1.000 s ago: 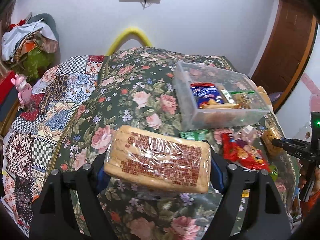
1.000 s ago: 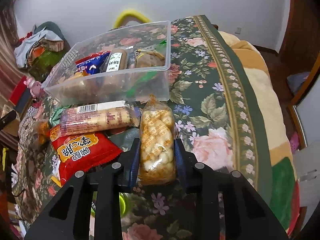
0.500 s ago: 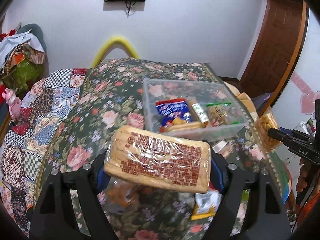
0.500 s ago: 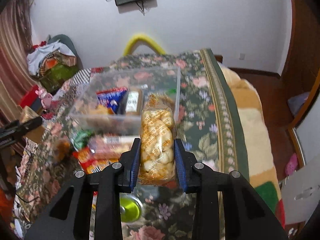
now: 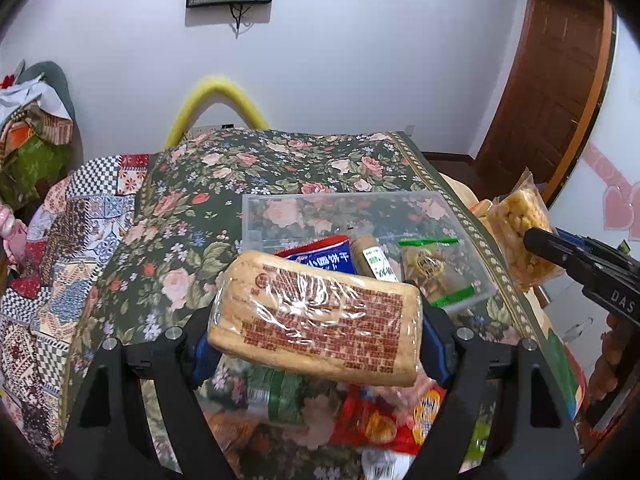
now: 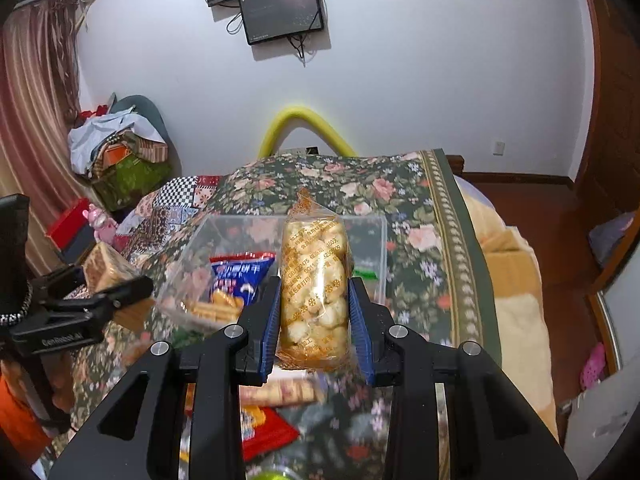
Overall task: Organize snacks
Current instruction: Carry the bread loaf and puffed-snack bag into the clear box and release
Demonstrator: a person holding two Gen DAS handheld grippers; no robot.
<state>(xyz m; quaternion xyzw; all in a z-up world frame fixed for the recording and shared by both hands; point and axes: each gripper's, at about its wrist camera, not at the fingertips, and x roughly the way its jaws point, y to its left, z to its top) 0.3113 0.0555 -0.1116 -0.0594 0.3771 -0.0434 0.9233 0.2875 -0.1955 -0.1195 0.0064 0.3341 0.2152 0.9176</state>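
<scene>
My left gripper [image 5: 316,332] is shut on a wrapped loaf of sliced bread [image 5: 316,316] and holds it in the air, just in front of a clear plastic bin [image 5: 468,292]. The bin stands on the floral bed cover and holds a blue snack bag [image 5: 324,258] and other packets. My right gripper [image 6: 314,312] is shut on a clear bag of puffed golden snacks [image 6: 314,280], raised before the same bin [image 6: 380,228]. The bag also shows at the right of the left wrist view [image 5: 520,236].
Loose snack packets lie on the cover below the grippers, among them a red one [image 5: 380,420] and a green one [image 5: 280,392]. A patchwork quilt [image 5: 60,240] lies at the left. The bed's right edge [image 6: 472,280] drops to the floor.
Both grippers have risen with their loads and moved toward the bin. The bin now sits directly behind each held item, and the loose packets have dropped low in both views.
</scene>
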